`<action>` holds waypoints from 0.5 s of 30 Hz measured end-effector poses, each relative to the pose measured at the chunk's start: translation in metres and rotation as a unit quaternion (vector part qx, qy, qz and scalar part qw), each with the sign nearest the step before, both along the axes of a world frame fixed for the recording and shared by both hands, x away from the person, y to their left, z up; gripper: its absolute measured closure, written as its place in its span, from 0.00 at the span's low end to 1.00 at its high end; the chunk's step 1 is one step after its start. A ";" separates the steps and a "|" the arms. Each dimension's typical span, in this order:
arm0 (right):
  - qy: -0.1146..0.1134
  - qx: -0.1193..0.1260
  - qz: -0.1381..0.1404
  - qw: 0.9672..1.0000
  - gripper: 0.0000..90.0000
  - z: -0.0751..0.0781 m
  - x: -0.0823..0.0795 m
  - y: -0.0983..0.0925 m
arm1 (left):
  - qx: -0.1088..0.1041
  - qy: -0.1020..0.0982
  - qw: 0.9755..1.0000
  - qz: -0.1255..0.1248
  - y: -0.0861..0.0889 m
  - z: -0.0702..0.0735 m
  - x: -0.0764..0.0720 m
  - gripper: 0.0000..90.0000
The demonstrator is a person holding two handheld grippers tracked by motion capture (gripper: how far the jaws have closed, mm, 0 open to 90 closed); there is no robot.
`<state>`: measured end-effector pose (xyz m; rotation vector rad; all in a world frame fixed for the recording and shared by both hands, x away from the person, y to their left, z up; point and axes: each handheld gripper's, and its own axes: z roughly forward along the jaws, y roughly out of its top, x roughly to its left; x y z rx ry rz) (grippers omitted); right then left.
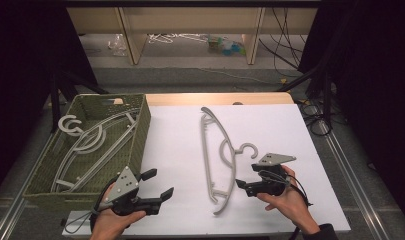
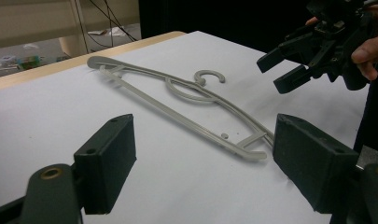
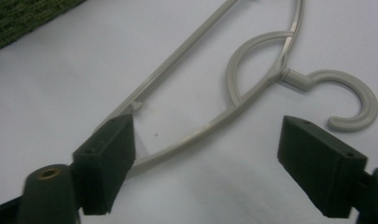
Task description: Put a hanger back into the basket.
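now both grippers stand with their jaws spread wide and nothing pinched. the left gripper, held low near the table's front edge beside the basket, points toward the hanger; in the left gripper view its pads frame bare white table, with the hanger's near end lying just beside the right-hand pad but apart from it. the right gripper sits just right of the hanger's lower end, aimed at it; in the right gripper view the hanger's thin bar and curved arm run down toward the left-hand pad and pass behind it, so whether the pad touches the plastic there is hard to say, while the other pad stands clear under the hook. the hanger lies flat on the white table, about mid-table, its hook turned toward the right hand. more hangers lie in the basket at the left, their lower ends hidden by its wall. the hanger's far end is cut off at the top of the right gripper view, and the left hand is cut by the bottom edge of the high view. the clutter under the far shelf is too small to make out.
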<state>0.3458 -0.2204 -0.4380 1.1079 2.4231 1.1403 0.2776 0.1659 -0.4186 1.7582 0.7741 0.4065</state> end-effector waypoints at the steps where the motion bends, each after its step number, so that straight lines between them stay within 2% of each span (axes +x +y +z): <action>1: -0.002 -0.004 0.000 1.000 0.21 -0.001 0.001 0.001 | 0.004 -0.007 1.000 -0.004 0.000 -0.001 0.001 0.23; 5: 0.020 -0.026 -0.021 0.999 0.21 -0.010 0.009 0.012 | 0.007 -0.006 1.000 -0.009 -0.004 -0.007 -0.001 0.23; 9: 0.030 -0.023 -0.030 0.999 0.21 -0.016 0.016 0.018 | 0.012 -0.002 1.000 -0.008 -0.003 -0.008 0.000 0.23; 10: 0.031 -0.034 -0.029 0.999 0.21 -0.020 0.021 0.022 | 0.011 0.000 1.000 -0.006 -0.003 -0.009 0.001 0.23; 12: 0.037 -0.037 -0.034 0.998 0.21 -0.021 0.023 0.024 | 0.014 0.001 1.000 -0.007 -0.003 -0.010 0.001 0.23; 13: 0.032 -0.045 -0.032 0.998 0.22 -0.023 0.027 0.027 | 0.015 0.002 1.000 -0.008 -0.003 -0.010 0.002 0.23; 15: 0.044 -0.071 -0.029 0.996 0.23 -0.028 0.033 0.033 | 0.013 0.003 1.000 -0.006 -0.003 -0.011 0.002 0.23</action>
